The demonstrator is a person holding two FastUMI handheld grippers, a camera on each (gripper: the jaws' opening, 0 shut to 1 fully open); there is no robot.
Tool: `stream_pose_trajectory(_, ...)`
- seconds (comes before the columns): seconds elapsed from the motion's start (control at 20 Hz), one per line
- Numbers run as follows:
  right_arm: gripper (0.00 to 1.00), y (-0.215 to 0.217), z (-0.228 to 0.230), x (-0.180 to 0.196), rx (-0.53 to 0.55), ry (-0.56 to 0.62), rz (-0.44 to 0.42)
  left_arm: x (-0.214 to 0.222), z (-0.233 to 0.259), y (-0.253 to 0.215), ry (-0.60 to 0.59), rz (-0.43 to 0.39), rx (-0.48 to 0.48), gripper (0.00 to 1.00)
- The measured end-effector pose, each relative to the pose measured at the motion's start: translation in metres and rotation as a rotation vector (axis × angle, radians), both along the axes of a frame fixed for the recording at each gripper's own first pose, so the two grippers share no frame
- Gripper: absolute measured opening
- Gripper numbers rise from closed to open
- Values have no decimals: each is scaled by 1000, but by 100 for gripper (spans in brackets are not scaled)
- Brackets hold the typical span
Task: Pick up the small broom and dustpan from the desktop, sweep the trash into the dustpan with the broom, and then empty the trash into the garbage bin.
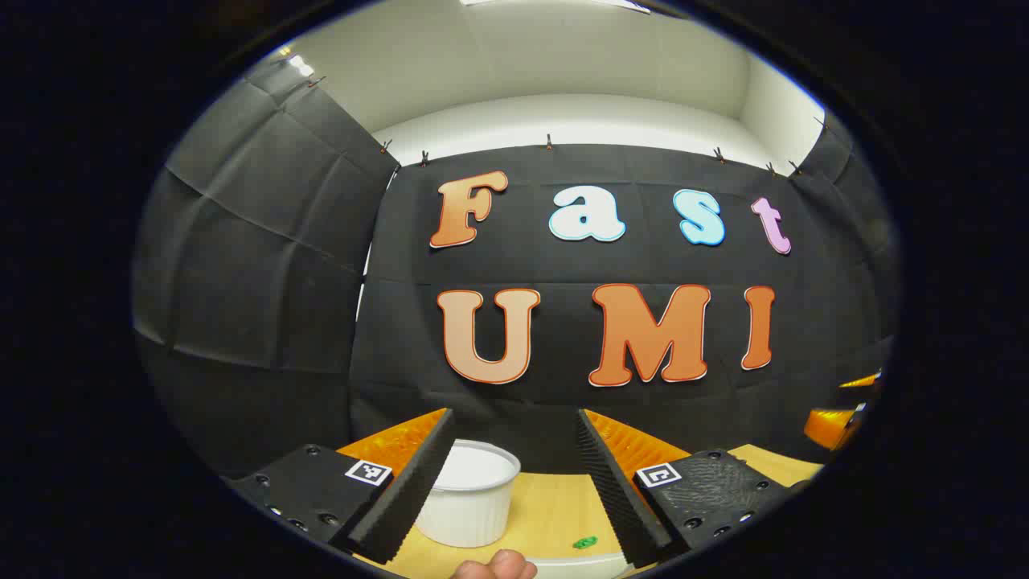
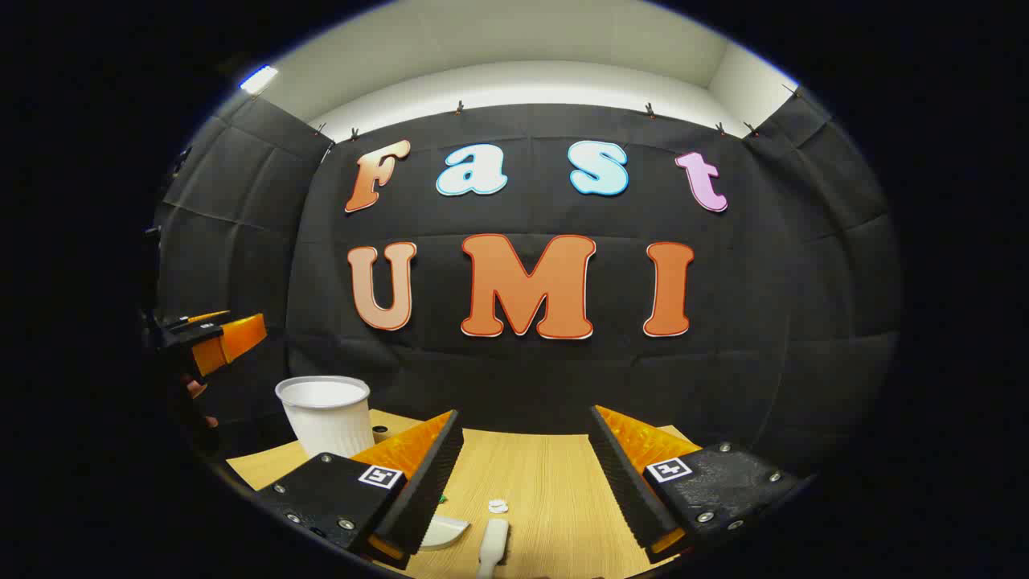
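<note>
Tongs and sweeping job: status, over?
Left tongs open, empty. Right tongs open, empty. White handle on desk ahead of right tongs, untouched. White bin upright, nothing blocking.

Recording booth: clipped black cloth walls (image 2: 804,265) around a wooden desktop (image 2: 547,474).

A light wooden desktop (image 2: 547,482) carries a white ribbed garbage bin (image 2: 328,414) toward its back left. Nearer lie a small green scrap (image 1: 585,543), a white scrap (image 2: 498,506) and a white handle (image 2: 492,547).
</note>
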State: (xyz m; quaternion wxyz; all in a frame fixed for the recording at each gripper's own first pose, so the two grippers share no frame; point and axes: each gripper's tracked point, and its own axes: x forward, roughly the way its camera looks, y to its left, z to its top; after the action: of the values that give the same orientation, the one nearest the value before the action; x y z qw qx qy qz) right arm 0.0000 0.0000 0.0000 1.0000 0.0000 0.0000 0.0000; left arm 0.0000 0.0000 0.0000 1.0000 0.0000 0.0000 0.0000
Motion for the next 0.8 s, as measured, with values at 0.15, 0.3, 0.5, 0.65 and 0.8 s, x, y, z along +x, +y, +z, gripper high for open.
stream_pose_trajectory(0.15, 94, 4, 2, -4, -19, -21, 73, -11, -4, -38, 22, -1, 1, 94)
stream_pose_trajectory(0.3, 94, 0, 7, -7, -55, -58, 91, -14, -11, -58, 54, -17, 16, 94)
stream_pose_trajectory(0.5, 94, 0, -3, -5, -64, -34, 24, 2, -23, -58, 80, -77, 19, 94)
stream_pose_trajectory(0.65, 94, 12, -1, -6, -62, -40, -10, 16, -31, -45, 90, -106, 8, 95)
stream_pose_trajectory(0.8, 94, 17, -1, -5, -82, -34, -37, 24, -45, -39, 124, -121, -12, 95)
